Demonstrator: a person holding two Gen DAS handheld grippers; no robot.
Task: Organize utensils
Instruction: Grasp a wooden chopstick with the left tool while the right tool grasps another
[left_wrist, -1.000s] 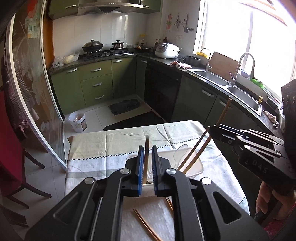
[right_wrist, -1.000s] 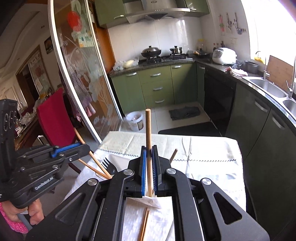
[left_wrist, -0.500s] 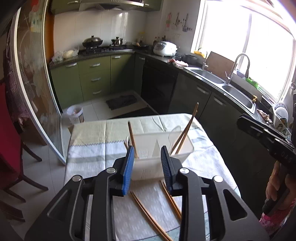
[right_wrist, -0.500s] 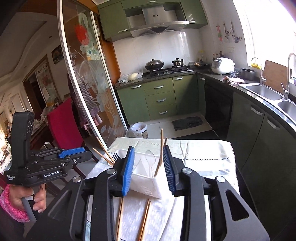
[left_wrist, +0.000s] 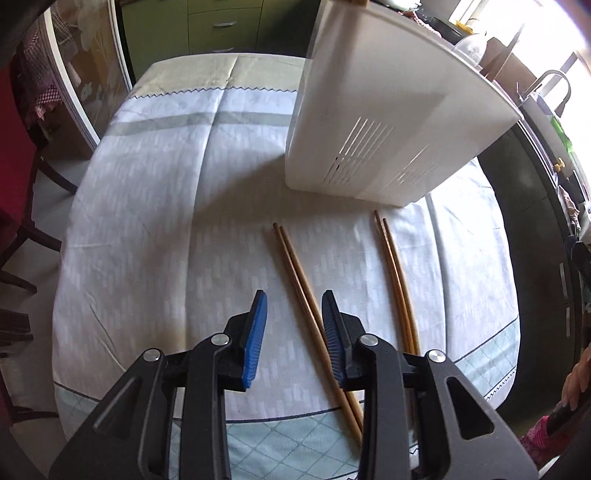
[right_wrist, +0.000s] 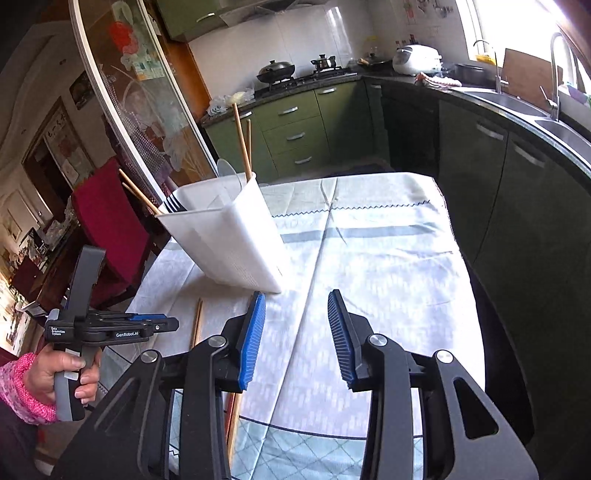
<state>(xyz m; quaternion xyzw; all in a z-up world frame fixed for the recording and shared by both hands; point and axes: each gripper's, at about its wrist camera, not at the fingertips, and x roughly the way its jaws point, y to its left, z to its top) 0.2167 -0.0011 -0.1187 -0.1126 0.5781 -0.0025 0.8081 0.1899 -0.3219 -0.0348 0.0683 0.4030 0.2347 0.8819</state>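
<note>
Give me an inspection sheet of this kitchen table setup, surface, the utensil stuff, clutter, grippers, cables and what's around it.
Surface: table under a pale patterned tablecloth, creased.
Job's things: white utensil holder stands on the cloth with chopsticks, a fork and a spoon in it; two pairs of loose chopsticks lie flat before it, a left pair and a right pair.
Clutter: nothing seen.
Grippers: left hand-held gripper open, empty, jaws either side of the left pair, not pressing; right hand-held gripper open, empty, over bare cloth.
Cables: nothing seen.
Surroundings: green cabinets, stove with pots, rice cooker, sink, red chair, glass sliding door.
</note>
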